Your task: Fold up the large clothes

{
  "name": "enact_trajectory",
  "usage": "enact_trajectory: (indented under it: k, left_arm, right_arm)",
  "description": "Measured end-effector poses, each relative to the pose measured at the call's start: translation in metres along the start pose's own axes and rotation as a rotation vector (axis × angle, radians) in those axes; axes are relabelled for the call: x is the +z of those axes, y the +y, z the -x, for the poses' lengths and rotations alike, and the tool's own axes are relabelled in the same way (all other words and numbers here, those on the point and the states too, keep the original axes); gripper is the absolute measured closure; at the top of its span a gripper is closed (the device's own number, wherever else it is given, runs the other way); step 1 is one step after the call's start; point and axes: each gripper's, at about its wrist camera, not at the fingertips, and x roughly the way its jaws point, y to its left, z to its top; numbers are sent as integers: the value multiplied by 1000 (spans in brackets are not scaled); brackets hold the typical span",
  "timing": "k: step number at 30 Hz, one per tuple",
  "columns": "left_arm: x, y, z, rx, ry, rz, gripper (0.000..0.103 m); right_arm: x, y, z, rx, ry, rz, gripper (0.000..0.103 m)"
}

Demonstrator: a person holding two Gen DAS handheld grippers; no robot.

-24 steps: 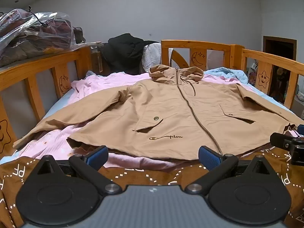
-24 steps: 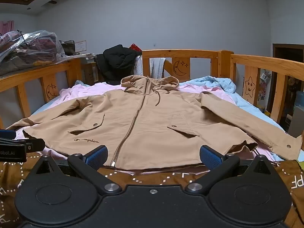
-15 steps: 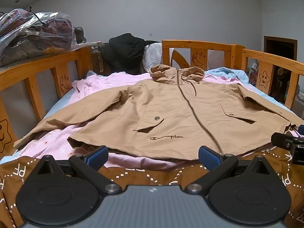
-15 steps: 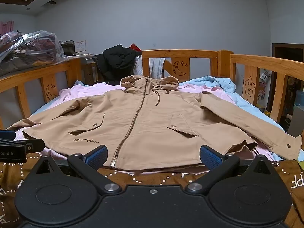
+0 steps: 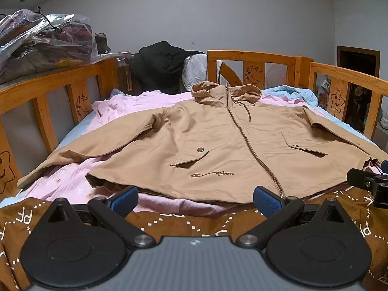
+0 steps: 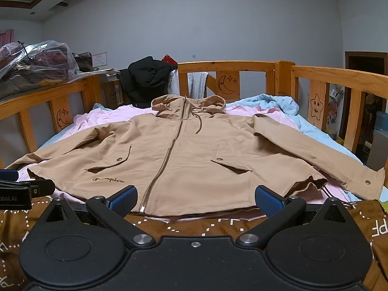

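Observation:
A tan hooded zip jacket (image 5: 218, 145) lies spread flat, front up, on the bed, sleeves out to both sides; it also shows in the right wrist view (image 6: 194, 157). My left gripper (image 5: 195, 200) is open and empty, just short of the jacket's hem, left of the zipper end. My right gripper (image 6: 196, 200) is open and empty, at the hem right of the zipper end. Each gripper shows at the edge of the other's view: the right one (image 5: 368, 184), the left one (image 6: 21, 189).
A pink sheet (image 5: 72, 177) and a brown patterned blanket (image 5: 194, 220) lie under the jacket. Wooden bed rails (image 5: 254, 55) run along the left, back and right. A black garment (image 5: 160, 65) hangs at the back. Plastic-wrapped bundles (image 5: 41, 41) sit at upper left.
Almost nothing has moved; both grippers stay open and hover at the hem, with only a slight drift of the views.

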Motion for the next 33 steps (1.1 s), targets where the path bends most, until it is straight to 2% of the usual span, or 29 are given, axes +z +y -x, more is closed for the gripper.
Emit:
enact_trajectory:
  k: [33]
  left_arm:
    - [-3,4,-1,-3,3,4,0]
  right_arm:
    - [-3,-4,-2,-3,7,-14,0]
